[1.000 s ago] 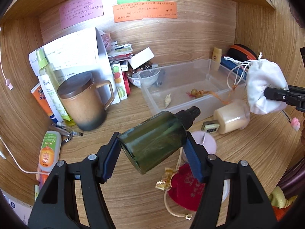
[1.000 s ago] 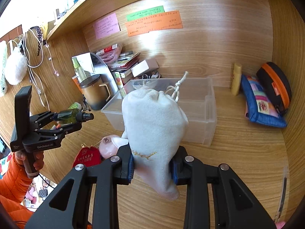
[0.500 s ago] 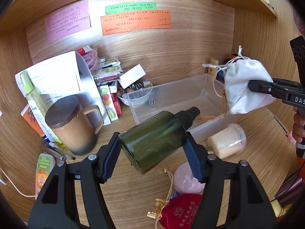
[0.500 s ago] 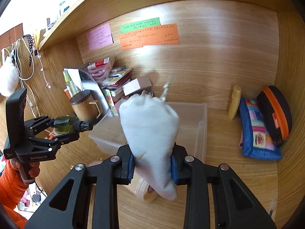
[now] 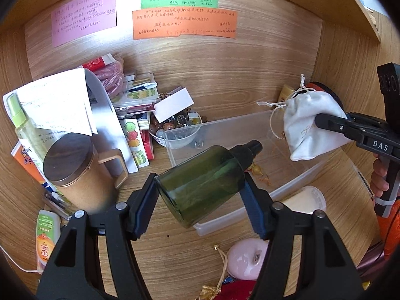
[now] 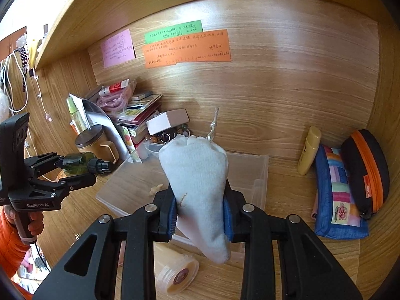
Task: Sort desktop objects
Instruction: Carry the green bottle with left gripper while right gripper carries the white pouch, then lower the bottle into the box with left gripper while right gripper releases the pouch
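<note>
My left gripper (image 5: pixel 200 200) is shut on a dark green spray bottle (image 5: pixel 202 177), held tilted above the near left edge of a clear plastic bin (image 5: pixel 265 200); it also shows in the right wrist view (image 6: pixel 80 166). My right gripper (image 6: pixel 200 215) is shut on a white drawstring pouch (image 6: pixel 197 175), held above the bin (image 6: pixel 260 172). In the left wrist view the pouch (image 5: pixel 310 122) hangs over the bin's right end. A small shell and a trinket lie in the bin.
A brown lidded mug (image 5: pixel 77 172), papers, books and a bowl of beads (image 5: pixel 180 130) crowd the back left. A cream jar (image 6: pixel 172 272), a pink round case (image 5: pixel 247 257) and a red pouch lie in front of the bin. A yellow tube (image 6: pixel 308 153) and pouches (image 6: pixel 342 195) stand right.
Both grippers have moved forward and up towards the bin. The white pouch now hangs over the bin, and the green bottle is over its near left edge.
</note>
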### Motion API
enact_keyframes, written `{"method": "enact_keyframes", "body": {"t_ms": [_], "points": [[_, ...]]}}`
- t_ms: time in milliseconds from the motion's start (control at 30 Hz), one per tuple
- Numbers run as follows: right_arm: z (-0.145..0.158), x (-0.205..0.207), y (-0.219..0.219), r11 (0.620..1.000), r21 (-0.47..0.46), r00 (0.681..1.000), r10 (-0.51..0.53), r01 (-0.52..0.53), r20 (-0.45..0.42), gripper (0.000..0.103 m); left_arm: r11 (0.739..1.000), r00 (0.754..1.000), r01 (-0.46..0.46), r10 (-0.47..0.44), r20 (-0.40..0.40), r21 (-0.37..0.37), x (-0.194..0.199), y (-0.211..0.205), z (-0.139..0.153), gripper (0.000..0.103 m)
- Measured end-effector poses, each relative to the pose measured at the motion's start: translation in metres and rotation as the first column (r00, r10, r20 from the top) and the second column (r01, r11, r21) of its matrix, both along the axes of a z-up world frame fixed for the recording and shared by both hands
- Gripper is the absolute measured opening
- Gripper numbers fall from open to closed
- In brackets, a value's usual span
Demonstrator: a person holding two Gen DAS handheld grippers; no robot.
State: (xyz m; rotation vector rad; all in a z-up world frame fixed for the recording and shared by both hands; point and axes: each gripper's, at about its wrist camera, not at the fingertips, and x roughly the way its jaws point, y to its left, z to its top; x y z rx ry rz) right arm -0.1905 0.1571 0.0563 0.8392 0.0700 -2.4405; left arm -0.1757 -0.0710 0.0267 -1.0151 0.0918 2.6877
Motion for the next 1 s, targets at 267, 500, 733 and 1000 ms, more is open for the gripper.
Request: {"method": "enact_keyframes", "body": {"t_ms": [267,500,733,1000], "points": [[-0.019,-0.019,-0.005,1.0,0.029,0.999,0.007,-0.008,0.044,0.027,1.0,0.999,0.031,-0.031,0.038,0.002,-0.021,0.009,-0.012,0.064],[-0.042,-0.034,-0.007,0.998,0.062,0.995,0.007,-0.013,0.096,0.027,0.999,0.996,0.037,-0.036,0.085,-0.007,-0.038,0.014,-0.027,0.064],[-0.063,-0.041,-0.018,0.989,0.14,0.992,0.02,-0.037,0.122,0.027,0.999,0.995,0.042,-0.039,0.096,-0.034,-0.045,0.021,-0.034,0.066],[-0.062,-0.036,-0.027,0.982,0.188,0.995,0.018,-0.036,0.096,0.027,0.998,0.996,0.049,-0.045,0.083,-0.05,-0.046,0.026,-0.034,0.07]]}}
